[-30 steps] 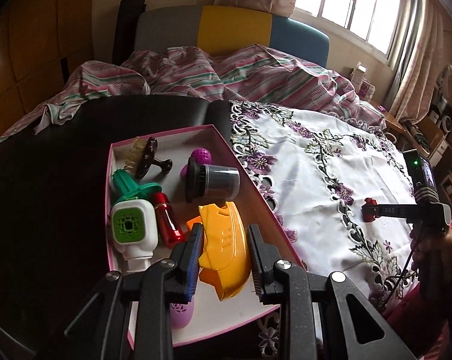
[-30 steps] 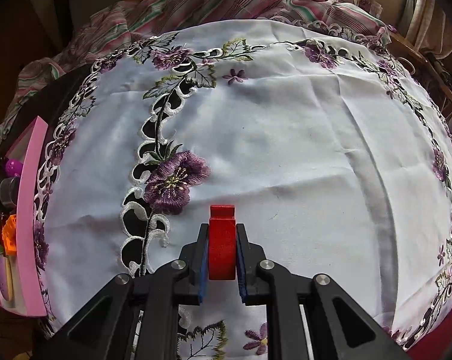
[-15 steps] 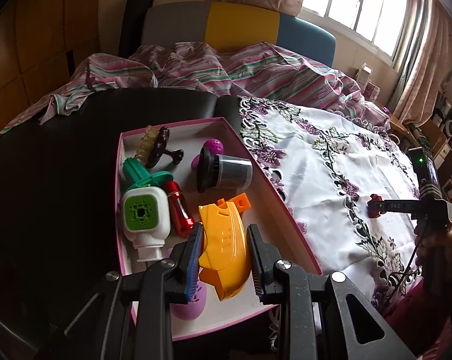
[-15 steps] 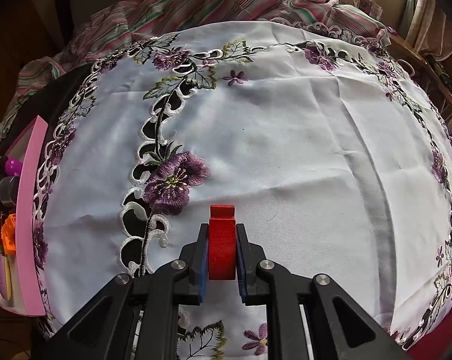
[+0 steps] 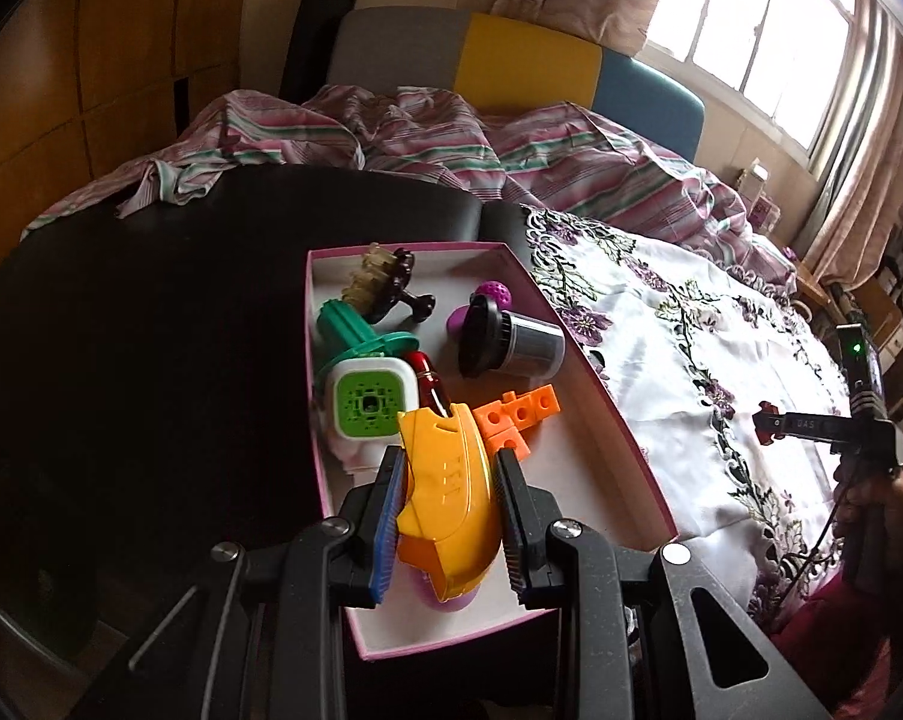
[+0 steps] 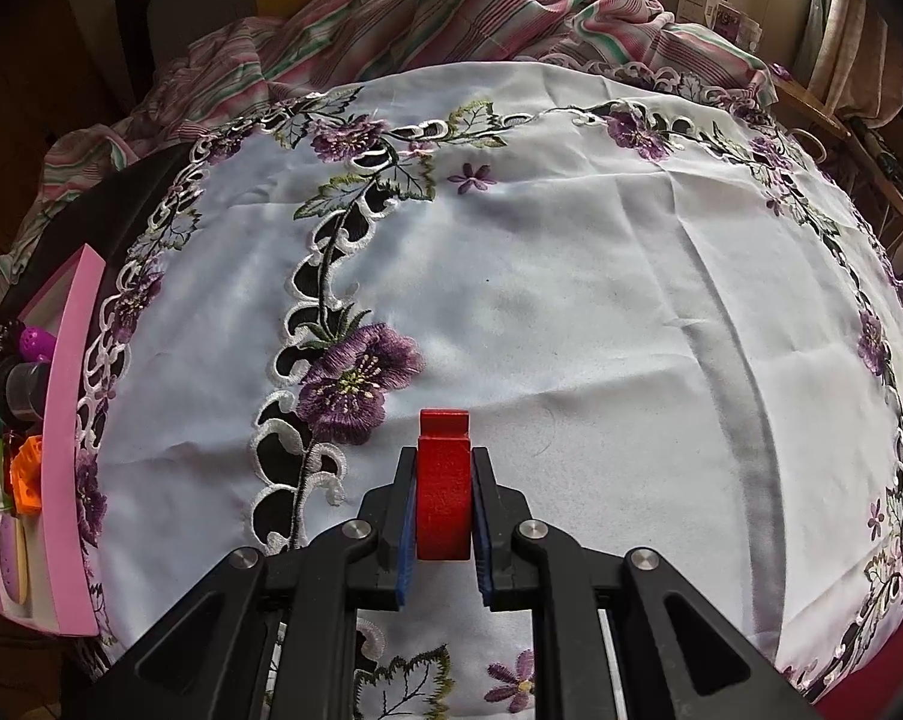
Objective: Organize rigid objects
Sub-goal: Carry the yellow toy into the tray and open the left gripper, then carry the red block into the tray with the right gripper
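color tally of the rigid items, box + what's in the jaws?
Yellow: 1, yellow shell, in the left gripper
Red: 2, red block in the right gripper; red bottle
Orange: 1, orange cube cluster
Green: 2, teal funnel; white-and-green unit
Purple: 2, purple ball; purple piece
Dark: 2, brown comb piece; black-lidded jar
Total: 10

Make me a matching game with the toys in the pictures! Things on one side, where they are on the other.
Things:
1. yellow toy
2. red block
3. orange cubes
4. tablecloth

Places:
A. lying in the pink box
B. in the right hand-held gripper
C. spread on the table beside the box
D. in the left hand-held gripper

Pairs: 1-D, 2-B, 3-A, 4-C
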The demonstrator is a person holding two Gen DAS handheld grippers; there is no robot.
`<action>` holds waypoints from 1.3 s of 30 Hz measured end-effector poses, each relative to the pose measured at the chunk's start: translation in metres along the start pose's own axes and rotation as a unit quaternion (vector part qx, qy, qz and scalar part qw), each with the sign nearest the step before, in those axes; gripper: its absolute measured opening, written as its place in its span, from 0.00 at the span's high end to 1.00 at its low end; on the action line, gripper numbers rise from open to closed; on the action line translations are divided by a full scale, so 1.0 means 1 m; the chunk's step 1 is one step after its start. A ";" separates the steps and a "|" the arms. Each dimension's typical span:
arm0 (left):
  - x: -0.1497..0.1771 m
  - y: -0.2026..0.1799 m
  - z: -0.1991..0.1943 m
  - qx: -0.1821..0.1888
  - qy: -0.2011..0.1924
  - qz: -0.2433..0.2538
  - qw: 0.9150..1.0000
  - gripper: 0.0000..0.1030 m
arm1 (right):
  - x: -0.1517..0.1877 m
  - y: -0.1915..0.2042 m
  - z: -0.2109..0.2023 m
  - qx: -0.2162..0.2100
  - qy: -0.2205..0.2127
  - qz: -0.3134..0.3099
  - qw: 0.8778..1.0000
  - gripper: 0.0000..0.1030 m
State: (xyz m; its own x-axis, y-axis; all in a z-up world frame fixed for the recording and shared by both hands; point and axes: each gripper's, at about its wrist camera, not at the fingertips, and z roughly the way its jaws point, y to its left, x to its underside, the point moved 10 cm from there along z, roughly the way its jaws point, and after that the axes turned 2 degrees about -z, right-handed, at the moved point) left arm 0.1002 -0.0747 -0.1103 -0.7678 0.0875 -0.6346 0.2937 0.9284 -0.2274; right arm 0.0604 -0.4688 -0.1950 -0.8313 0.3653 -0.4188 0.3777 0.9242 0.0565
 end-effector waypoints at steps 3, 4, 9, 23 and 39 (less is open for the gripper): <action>0.004 0.006 -0.005 0.028 0.007 -0.018 0.999 0.72 | -0.001 0.003 -0.002 -0.005 -0.005 -0.002 1.000 0.86; 0.006 0.005 -0.006 0.040 0.010 -0.023 0.999 0.72 | -0.001 0.004 -0.002 -0.007 -0.006 -0.002 1.000 0.86; 0.012 -0.007 -0.004 0.071 0.022 -0.024 0.997 0.72 | -0.003 0.005 -0.004 -0.012 -0.011 -0.003 1.000 0.86; 0.018 -0.047 0.046 0.065 0.059 0.029 0.996 0.71 | -0.008 0.004 -0.011 -0.025 -0.026 0.006 0.999 0.86; 0.019 -0.032 0.047 0.025 0.042 0.029 0.998 0.65 | -0.009 0.001 -0.012 -0.024 -0.030 0.011 0.999 0.86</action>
State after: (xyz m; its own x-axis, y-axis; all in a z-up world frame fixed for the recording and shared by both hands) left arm 0.1030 -0.1193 -0.1501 -0.7933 0.1719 -0.5840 0.3655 0.9017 -0.2310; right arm 0.0633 -0.4698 -0.1804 -0.7971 0.3790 -0.4701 0.3733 0.9212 0.1096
